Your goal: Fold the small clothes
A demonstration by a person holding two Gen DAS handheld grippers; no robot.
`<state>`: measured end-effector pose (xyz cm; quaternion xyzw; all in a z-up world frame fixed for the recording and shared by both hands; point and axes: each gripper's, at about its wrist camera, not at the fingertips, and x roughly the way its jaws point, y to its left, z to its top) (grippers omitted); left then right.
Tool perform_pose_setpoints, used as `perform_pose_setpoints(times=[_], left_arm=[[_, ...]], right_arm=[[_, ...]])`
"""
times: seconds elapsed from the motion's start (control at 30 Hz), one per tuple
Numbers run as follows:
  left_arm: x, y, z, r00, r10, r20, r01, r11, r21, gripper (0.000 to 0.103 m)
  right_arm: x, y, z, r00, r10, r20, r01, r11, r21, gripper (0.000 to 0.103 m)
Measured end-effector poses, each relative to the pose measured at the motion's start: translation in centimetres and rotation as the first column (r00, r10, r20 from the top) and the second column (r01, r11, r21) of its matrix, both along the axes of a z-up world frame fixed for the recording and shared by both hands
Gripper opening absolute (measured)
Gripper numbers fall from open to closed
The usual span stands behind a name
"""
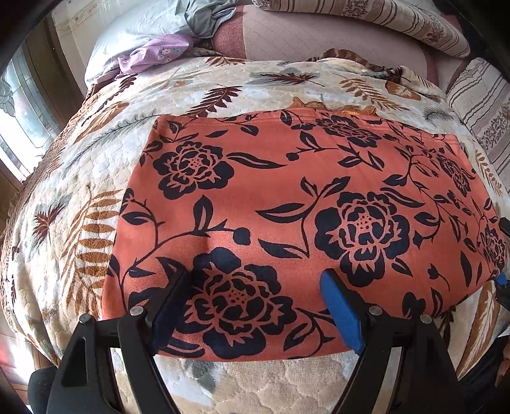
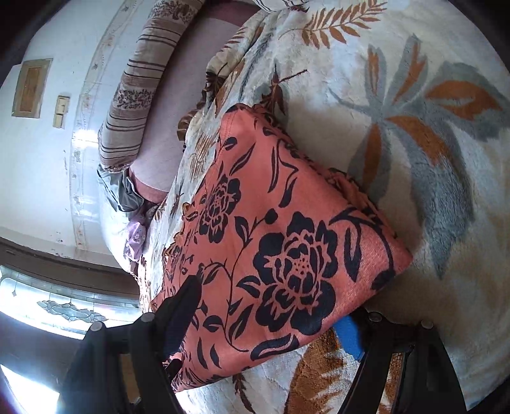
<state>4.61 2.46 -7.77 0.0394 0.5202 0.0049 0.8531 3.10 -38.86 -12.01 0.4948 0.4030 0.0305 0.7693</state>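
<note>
An orange garment with a dark floral print (image 1: 287,203) lies folded flat on a leaf-patterned blanket (image 1: 79,197). My left gripper (image 1: 258,283) is open, its black and blue fingers resting on the garment's near edge. In the right wrist view the same garment (image 2: 280,242) fills the middle. My right gripper (image 2: 271,305) is open: its black finger (image 2: 188,296) lies on top of the cloth and its blue finger (image 2: 349,334) sits under the garment's near edge. The right gripper's blue tip shows at the left wrist view's right edge (image 1: 502,280).
The bed's blanket (image 2: 414,159) spreads around the garment. Striped pillows (image 1: 382,19) and a grey and purple pile of clothes (image 1: 165,44) lie at the far end. A wall (image 2: 38,159) and window (image 2: 47,305) stand beside the bed.
</note>
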Motion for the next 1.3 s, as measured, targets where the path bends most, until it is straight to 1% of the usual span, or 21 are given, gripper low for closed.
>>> perform_pose_setpoints(times=[0.07,0.2,0.27,0.33,0.4,0.5,0.57,0.6,0.63,0.7,0.77,0.87,0.9,0.93,0.97,1.0,1.03,1.07,1.13,1.2,1.3], left_arm=[[0.0,-0.1,0.1,1.0,0.008,0.015,-0.008,1.0,0.001,0.083],[-0.1,-0.5,0.9,0.997,0.021,0.07,-0.017,0.999,-0.051,0.083],[0.2,-1.2,0.3,0.998,0.011,0.056,-0.009,0.999,-0.053,0.083],[0.7,-2.3,-1.3,0.999,-0.023,0.026,0.023,0.999,0.032,0.085],[0.3,-3.0,-1.1,0.998,-0.037,0.057,0.033,0.997,0.074,0.086],[0.0,-2.2,0.3,0.997,-0.02,0.071,0.02,1.0,-0.001,0.085],[-0.4,-1.8,1.2,0.992,0.008,0.127,-0.004,1.0,-0.026,0.085],[-0.5,-1.6,1.3,0.99,0.015,0.139,-0.01,0.999,-0.037,0.085],[-0.3,-1.7,0.8,0.992,0.016,0.127,-0.011,0.999,-0.041,0.085],[0.6,-2.4,-1.5,1.0,-0.014,0.025,0.014,1.0,-0.012,0.087],[0.2,-2.9,-0.9,0.997,-0.026,0.075,0.024,0.999,0.024,0.087],[-0.1,-2.7,1.0,0.99,-0.012,0.14,0.018,0.999,-0.043,0.087],[0.0,-2.8,1.1,0.989,-0.011,0.147,0.017,0.999,-0.046,0.087],[0.5,-3.1,0.6,0.992,-0.018,0.125,0.023,0.999,-0.044,0.087],[1.2,-3.4,-0.6,0.997,-0.03,0.071,0.033,0.999,-0.036,0.087],[1.7,-3.9,-1.7,0.998,-0.045,0.049,0.045,0.999,0.01,0.092],[1.7,-4.7,-1.9,0.994,-0.07,0.082,0.064,0.995,0.071,0.095],[1.6,-5.1,-1.7,0.993,-0.083,0.089,0.074,0.992,0.1,0.095],[1.9,-4.6,-1.3,0.994,-0.08,0.069,0.076,0.996,0.056,0.094],[2.1,-3.3,-0.8,0.995,-0.082,0.057,0.082,0.997,-0.011,0.093],[1.1,0.1,1.5,0.992,-0.015,0.124,0.028,0.994,-0.102,0.093]], right_arm=[[-0.1,0.1,0.0,1.0,-0.001,0.01,0.001,1.0,-0.007,0.08],[-0.1,0.2,0.3,1.0,-0.004,0.016,0.004,1.0,-0.019,0.08],[0.0,0.3,0.6,1.0,-0.003,0.021,0.004,0.999,-0.039,0.079],[0.2,0.3,0.9,1.0,-0.005,0.02,0.006,0.998,-0.068,0.078],[0.4,0.1,0.6,1.0,-0.018,0.006,0.018,0.998,-0.061,0.077],[0.5,-0.1,0.8,1.0,-0.026,0.008,0.027,0.998,-0.055,0.075],[0.6,-0.1,1.2,1.0,-0.023,0.021,0.025,0.997,-0.073,0.06],[0.7,0.0,1.4,0.999,-0.02,0.026,0.022,0.996,-0.083,0.058],[0.8,0.1,1.5,1.0,-0.016,0.027,0.018,0.996,-0.09,0.058],[1.3,0.2,1.0,1.0,-0.008,0.004,0.009,0.995,-0.095,0.058],[1.9,0.0,-0.3,0.999,-0.004,-0.035,0.002,0.998,-0.06,0.058],[1.7,-0.6,-0.2,1.0,-0.025,-0.019,0.025,1.0,-0.013,0.058],[1.7,-0.7,-0.1,0.999,-0.028,-0.018,0.028,1.0,-0.014,0.058],[1.8,-0.7,-0.1,0.999,-0.029,-0.019,0.028,0.999,-0.021,0.058],[2.1,-0.6,-0.1,0.999,-0.023,-0.024,0.022,0.999,-0.032,0.055],[2.3,-0.4,-0.2,0.999,-0.016,-0.029,0.015,0.999,-0.048,0.048],[2.6,-0.3,-0.4,0.999,-0.013,-0.042,0.01,0.997,-0.071,0.031],[2.9,-0.2,-0.7,0.998,-0.011,-0.06,0.006,0.997,-0.077,0.027],[3.4,0.0,-0.5,0.997,-0.002,-0.08,-0.007,0.995,-0.103,0.021],[3.9,1.0,1.4,0.996,0.029,-0.084,-0.047,0.975,-0.218,0.018],[4.5,3.5,6.2,0.997,0.07,-0.019,-0.073,0.933,-0.353,0.016]])
